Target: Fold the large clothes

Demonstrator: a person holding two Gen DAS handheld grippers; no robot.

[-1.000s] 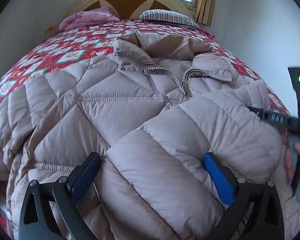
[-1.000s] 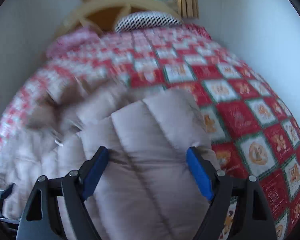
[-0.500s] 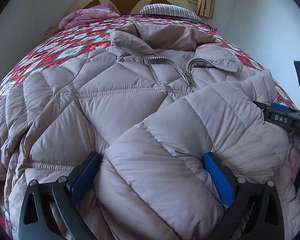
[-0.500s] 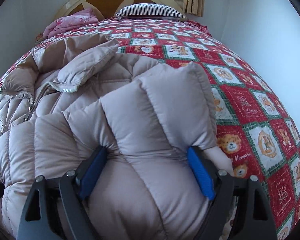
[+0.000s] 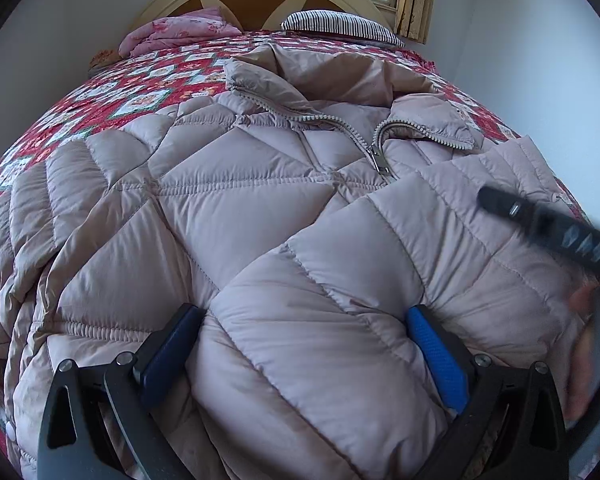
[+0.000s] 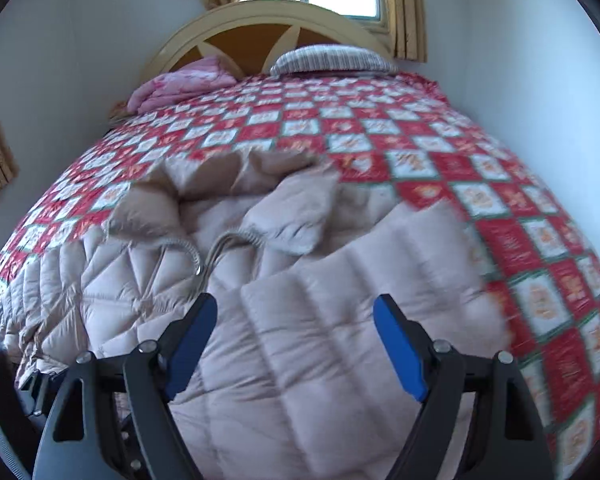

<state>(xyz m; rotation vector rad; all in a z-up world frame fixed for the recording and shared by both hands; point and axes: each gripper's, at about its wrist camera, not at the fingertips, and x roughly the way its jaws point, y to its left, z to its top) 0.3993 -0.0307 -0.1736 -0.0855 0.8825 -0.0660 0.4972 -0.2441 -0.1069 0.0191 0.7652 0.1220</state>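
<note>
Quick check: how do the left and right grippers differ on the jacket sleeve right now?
Grip: the left gripper has its blue pads pressed into the folded sleeve, which bulges between them; the right gripper stands wide with its pads clear of the fabric.
View: the left wrist picture is sharp, the right one blurred.
Shared: both point down at the beige puffer jacket.

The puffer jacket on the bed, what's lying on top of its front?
Its own right sleeve lies folded across the puffer jacket, below the zipper pull. The front panel beneath the sleeve is hidden.
</note>
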